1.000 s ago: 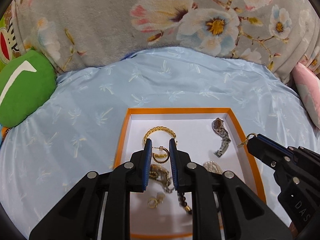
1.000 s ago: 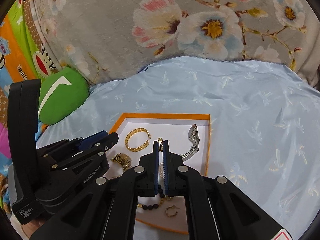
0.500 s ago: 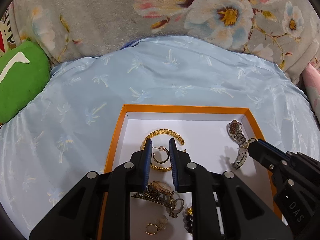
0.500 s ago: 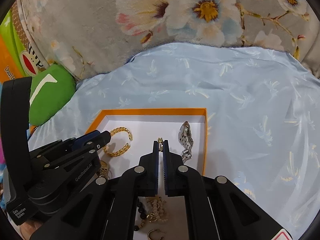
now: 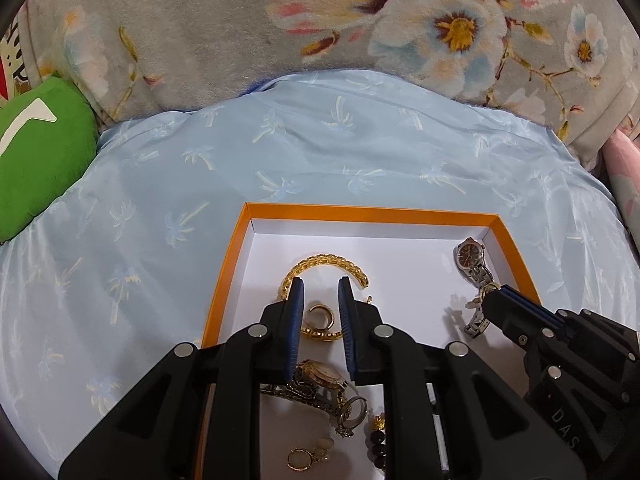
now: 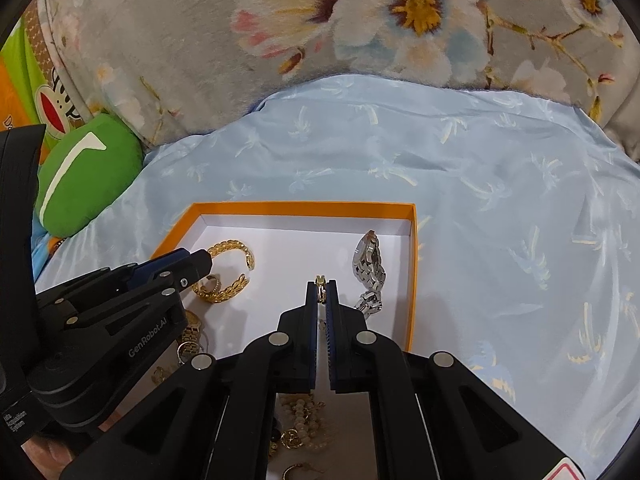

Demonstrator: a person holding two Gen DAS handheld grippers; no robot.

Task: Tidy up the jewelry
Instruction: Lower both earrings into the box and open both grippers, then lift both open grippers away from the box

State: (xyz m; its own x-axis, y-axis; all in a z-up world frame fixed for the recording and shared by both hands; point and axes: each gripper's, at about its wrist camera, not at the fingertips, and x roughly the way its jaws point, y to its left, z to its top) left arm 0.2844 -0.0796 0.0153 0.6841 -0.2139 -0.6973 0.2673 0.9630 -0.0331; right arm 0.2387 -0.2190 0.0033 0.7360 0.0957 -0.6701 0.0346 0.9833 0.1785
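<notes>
An orange-rimmed white box (image 5: 224, 276) (image 6: 414, 276) lies on the blue sheet and holds jewelry. My left gripper (image 5: 320, 292) is partly open over a gold hoop earring (image 5: 320, 316) inside a gold chain cuff (image 5: 324, 264) (image 6: 230, 270); whether the pads touch the earring is unclear. My right gripper (image 6: 321, 290) is shut on a small gold ring (image 6: 321, 285) above the box floor, next to a silver watch (image 6: 370, 268) (image 5: 472, 276). A gold watch (image 5: 320, 376), rings, beads and pearls (image 6: 304, 416) lie at the near end.
A green cushion (image 5: 36, 160) (image 6: 86, 176) sits left of the box. A grey floral blanket (image 5: 320, 32) rises behind the blue sheet (image 5: 140, 240). A pink cushion (image 5: 624, 176) is at the right edge.
Both grippers moved forward over the box toward its far end. The right gripper still holds the ring, now beside the silver watch. The left jaws stay around the hoop earring.
</notes>
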